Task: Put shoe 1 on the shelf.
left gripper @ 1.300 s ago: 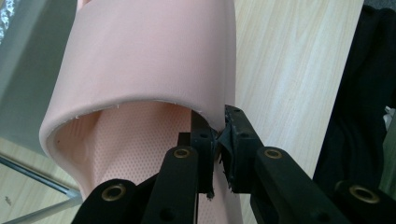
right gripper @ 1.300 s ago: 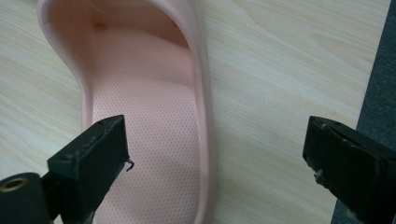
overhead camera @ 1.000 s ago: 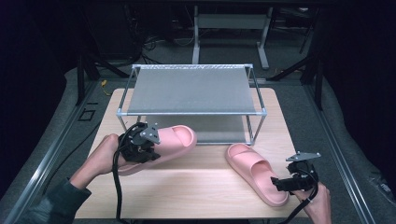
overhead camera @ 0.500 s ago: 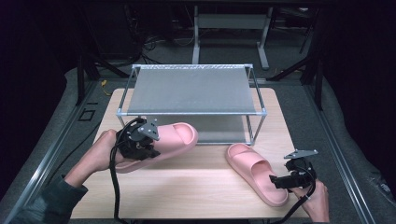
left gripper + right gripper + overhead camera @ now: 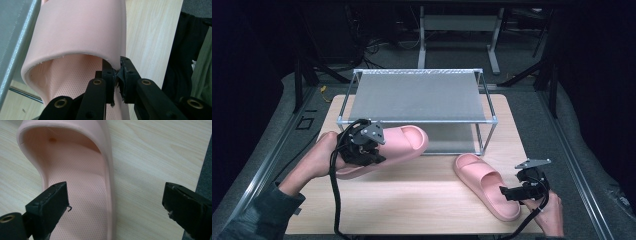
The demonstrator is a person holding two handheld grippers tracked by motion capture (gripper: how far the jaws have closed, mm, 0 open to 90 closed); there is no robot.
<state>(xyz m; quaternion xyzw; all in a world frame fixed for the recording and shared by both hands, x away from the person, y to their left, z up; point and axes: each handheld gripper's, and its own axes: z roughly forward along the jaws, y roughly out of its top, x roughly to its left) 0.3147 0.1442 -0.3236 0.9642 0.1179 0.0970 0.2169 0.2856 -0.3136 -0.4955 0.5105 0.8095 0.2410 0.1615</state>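
Your left gripper [image 5: 117,75] had its jaws pressed together on the edge of the strap of the left pink slipper [image 5: 399,142], pinching the thin foam wall between the pads. That slipper sat tilted in front of the rack's [image 5: 417,95] lower opening, its toe toward the rack; whether its sole touched the table could not be told. Your right gripper [image 5: 115,202] stood with its jaws spread wide, one jaw over the footbed of the right pink slipper [image 5: 484,182] and the other out over bare wood, the slipper's side rim between them and neither pad pressing on it. That slipper lay flat on the table [image 5: 412,200], toe pointing toward the rack's right front leg, near your right hand [image 5: 549,212].

The table was a light wooden board with visible grain, set among grey floor matting in a dark room with metal stands behind.

The slippers were soft, smooth pink foam with a broad arched strap and a finely dotted footbed. The rack was a two-tier frame of thin silvery tubes carrying flat grey shelf panels. The gripper jaws were black, blocky, bolted with brass-coloured fittings.
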